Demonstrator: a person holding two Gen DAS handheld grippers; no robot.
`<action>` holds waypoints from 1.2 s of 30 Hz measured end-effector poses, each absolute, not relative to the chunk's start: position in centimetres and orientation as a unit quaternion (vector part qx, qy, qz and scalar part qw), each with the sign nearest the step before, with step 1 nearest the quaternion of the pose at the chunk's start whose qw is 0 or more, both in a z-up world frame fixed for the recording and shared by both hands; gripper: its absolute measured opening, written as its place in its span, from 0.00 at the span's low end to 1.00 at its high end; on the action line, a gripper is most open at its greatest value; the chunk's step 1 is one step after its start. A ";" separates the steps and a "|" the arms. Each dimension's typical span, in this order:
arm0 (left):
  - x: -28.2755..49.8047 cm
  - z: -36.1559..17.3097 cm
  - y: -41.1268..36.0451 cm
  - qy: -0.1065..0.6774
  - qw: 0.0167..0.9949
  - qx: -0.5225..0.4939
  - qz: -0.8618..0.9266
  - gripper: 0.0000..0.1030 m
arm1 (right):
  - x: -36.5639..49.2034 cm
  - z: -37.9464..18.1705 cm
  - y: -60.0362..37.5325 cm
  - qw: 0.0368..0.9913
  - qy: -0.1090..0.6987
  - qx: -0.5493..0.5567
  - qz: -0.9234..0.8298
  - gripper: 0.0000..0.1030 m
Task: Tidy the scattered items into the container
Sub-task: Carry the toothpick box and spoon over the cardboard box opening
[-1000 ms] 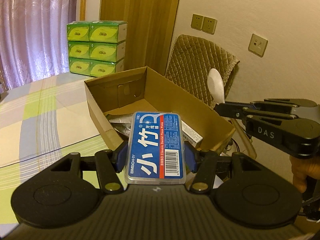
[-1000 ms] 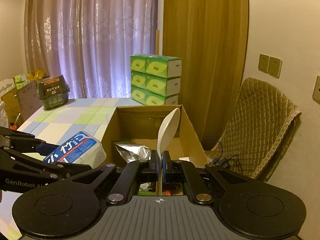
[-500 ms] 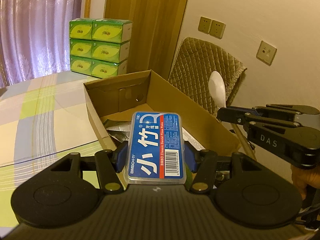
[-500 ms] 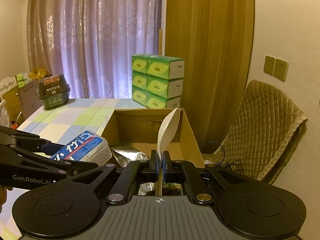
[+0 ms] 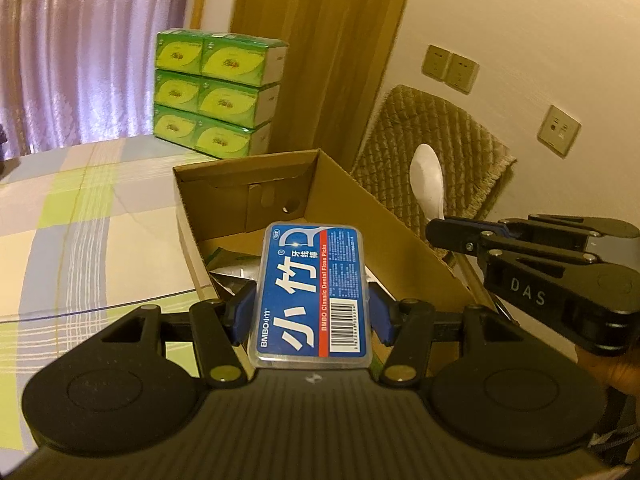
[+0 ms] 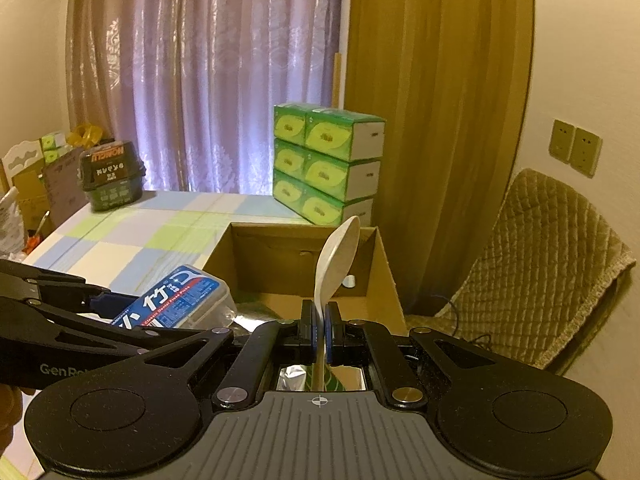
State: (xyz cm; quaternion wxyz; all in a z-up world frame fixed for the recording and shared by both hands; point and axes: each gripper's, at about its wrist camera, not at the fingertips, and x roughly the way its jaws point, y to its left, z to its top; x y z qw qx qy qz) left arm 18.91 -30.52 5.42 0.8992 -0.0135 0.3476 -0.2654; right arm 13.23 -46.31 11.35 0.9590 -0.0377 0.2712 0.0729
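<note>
Left gripper (image 5: 310,312) clamped on blue dental floss pick box (image 5: 310,296), centre frame, held above near end of open cardboard box (image 5: 400,232). Right gripper (image 6: 319,330) pinched on white spoon (image 6: 334,264), bowl up, centre frame over same box. Foil packet (image 6: 294,372) lies inside. Green tissue packs (image 6: 328,164) stacked beyond

Both wrist views toward cardboard box (image 5: 360,216)

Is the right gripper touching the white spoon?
Touching. The right wrist view shows the right gripper with both blue pads clamped against the white spoon handle.
</note>
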 end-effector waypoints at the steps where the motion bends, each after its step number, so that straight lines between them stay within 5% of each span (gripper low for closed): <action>1: 19.0 5.4 -30.6 0.349 0.899 -0.017 -0.262 0.51 | 13.5 11.3 -46.4 0.959 0.271 -0.038 0.074 0.06; 36: 21.6 3.2 -33.0 0.388 0.897 -0.047 -0.204 0.51 | 18.3 9.9 -48.1 0.937 0.326 -0.044 0.118 0.06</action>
